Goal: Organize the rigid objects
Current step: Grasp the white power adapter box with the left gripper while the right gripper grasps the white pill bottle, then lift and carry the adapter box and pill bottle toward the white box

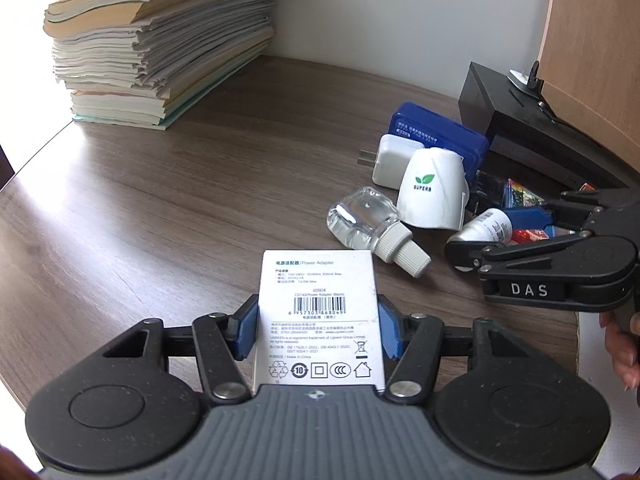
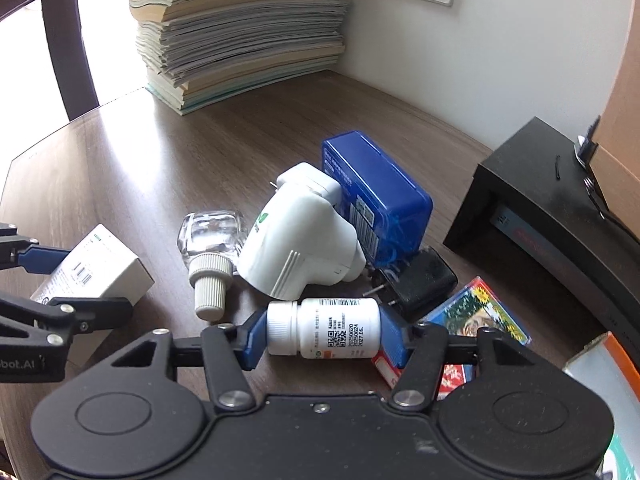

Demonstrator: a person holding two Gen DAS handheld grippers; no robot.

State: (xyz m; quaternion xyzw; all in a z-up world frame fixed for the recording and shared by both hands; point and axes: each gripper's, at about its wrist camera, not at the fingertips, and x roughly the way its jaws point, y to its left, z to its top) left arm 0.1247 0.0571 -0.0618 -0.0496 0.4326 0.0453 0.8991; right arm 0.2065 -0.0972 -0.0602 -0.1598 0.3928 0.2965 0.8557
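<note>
My left gripper (image 1: 318, 330) is shut on a white power adapter box (image 1: 318, 312), held low over the wooden desk; the box also shows in the right wrist view (image 2: 94, 272). My right gripper (image 2: 322, 334) is shut on a white pill bottle (image 2: 324, 332) lying sideways, cap to the left; it also shows in the left wrist view (image 1: 486, 228). In the pile between them lie a clear glass bottle (image 2: 210, 240), a white SUPERB plug-in device (image 2: 300, 244), a white charger (image 1: 394, 160), a blue plastic box (image 2: 376, 196) and a black charger (image 2: 420, 280).
A tall stack of books and papers (image 1: 156, 40) stands at the back left against the wall. A black box (image 2: 552, 216) sits at the right with a cardboard panel behind it. Colourful card packs (image 2: 476, 312) lie under my right gripper. The desk edge runs along the left.
</note>
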